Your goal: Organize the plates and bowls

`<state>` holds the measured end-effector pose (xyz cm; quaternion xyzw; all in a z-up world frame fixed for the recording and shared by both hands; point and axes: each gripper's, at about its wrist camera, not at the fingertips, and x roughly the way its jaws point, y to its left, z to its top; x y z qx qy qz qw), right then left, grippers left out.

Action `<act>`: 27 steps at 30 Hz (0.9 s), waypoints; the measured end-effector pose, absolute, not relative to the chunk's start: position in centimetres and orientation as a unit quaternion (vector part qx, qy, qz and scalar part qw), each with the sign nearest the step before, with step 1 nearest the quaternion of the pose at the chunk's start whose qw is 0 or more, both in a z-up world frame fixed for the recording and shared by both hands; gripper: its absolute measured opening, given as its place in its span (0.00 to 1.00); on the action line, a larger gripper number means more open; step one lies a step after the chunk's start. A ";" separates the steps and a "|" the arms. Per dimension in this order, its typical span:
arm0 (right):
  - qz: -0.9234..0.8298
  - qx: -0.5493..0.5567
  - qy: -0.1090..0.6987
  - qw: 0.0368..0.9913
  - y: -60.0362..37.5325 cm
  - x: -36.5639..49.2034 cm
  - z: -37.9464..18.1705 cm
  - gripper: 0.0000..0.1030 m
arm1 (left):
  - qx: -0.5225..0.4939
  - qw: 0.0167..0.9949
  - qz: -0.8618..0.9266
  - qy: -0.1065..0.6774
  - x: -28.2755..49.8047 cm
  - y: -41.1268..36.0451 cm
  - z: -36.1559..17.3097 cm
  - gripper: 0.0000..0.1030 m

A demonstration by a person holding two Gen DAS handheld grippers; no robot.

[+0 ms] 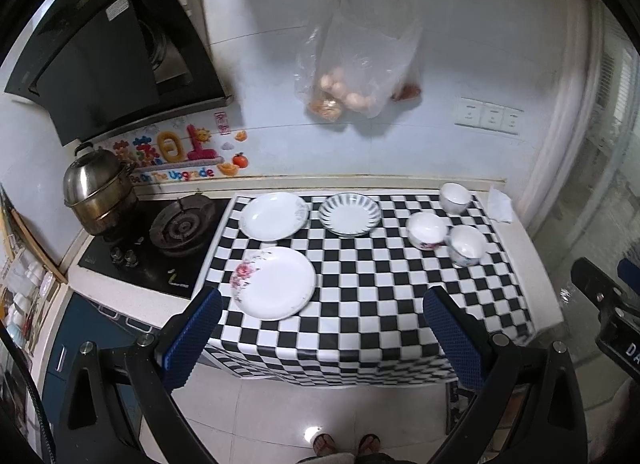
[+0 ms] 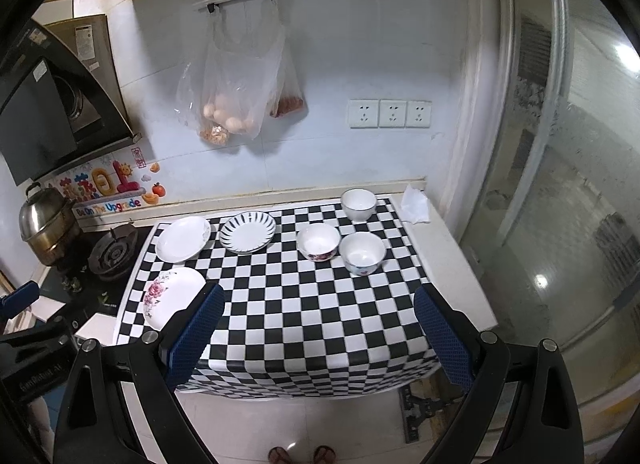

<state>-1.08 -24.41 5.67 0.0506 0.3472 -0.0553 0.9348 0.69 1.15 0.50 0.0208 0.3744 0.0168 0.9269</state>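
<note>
Three plates lie on the left half of the checkered cloth [image 1: 360, 284]: a floral plate [image 1: 274, 282] [image 2: 173, 296] at the front, a plain white plate [image 1: 274, 215] [image 2: 183, 239] behind it, and a striped-rim plate [image 1: 349, 214] [image 2: 247, 232] beside that. Three white bowls stand at the right: a back one [image 1: 455, 198] [image 2: 358, 204], a floral one [image 1: 426, 230] [image 2: 318, 241], and a front right one [image 1: 466, 245] [image 2: 362, 253]. My left gripper [image 1: 324, 306] and my right gripper [image 2: 319, 304] are both open and empty, held above the counter's front edge.
A gas hob [image 1: 180, 226] with a steel steamer pot [image 1: 98, 192] stands left of the cloth. A range hood [image 1: 100, 64] hangs above it. Plastic bags [image 1: 352, 76] hang on the wall. A tissue [image 2: 416, 204] lies at the back right corner. A glass door [image 2: 560, 204] is on the right.
</note>
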 end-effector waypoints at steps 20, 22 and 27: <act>0.113 0.137 0.613 0.770 -10.0 28.7 -25.6 0.95 | -0.113 0.797 0.071 0.589 24.6 22.8 -23.3 0.97; 0.107 0.141 0.632 0.754 -8.9 31.0 -27.8 0.94 | -0.112 0.783 0.060 0.608 27.0 24.2 -25.9 0.93; 0.105 0.146 0.672 0.718 -5.3 35.3 -32.4 0.93 | -0.116 0.745 0.026 0.656 31.1 26.6 -31.5 0.78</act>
